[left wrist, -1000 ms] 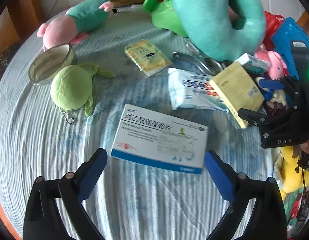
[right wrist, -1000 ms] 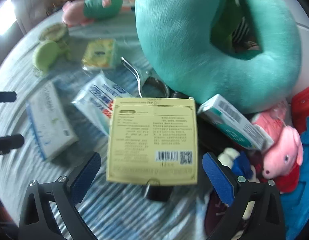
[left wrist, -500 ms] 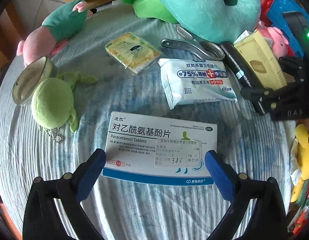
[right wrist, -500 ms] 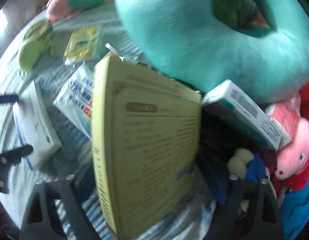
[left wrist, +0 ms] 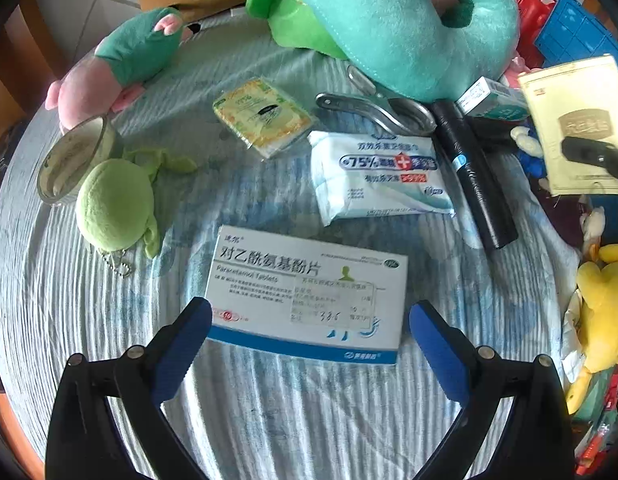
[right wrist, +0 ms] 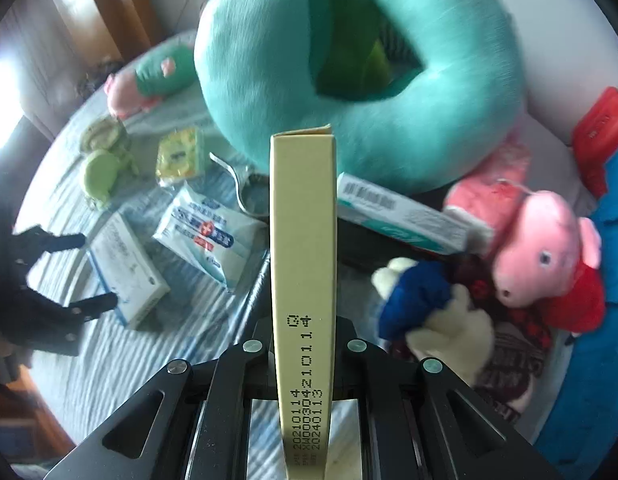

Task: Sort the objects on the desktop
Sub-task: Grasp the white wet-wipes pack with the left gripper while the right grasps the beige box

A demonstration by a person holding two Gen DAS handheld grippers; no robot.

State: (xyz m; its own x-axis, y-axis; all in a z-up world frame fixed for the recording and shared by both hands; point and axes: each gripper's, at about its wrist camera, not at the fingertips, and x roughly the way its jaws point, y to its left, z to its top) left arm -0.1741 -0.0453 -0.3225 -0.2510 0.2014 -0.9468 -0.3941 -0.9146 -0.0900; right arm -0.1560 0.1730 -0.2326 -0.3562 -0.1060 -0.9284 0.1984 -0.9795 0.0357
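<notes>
right gripper (right wrist: 303,344) clamps the yellow box (right wrist: 303,240) edge-on for carrying; left gripper (left wrist: 309,320), released, straddles the paracetamol box (left wrist: 309,296) for pickup.

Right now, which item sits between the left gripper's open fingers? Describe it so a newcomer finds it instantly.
Start at the big teal ring cushion at the far side of the striped cloth, then come toward the camera past the soft wipes pack. The flat paracetamol tablet box lies between the left gripper fingertips. Unlike its neighbours it is rigid, white, with a blue bottom stripe and large Chinese lettering.
</notes>
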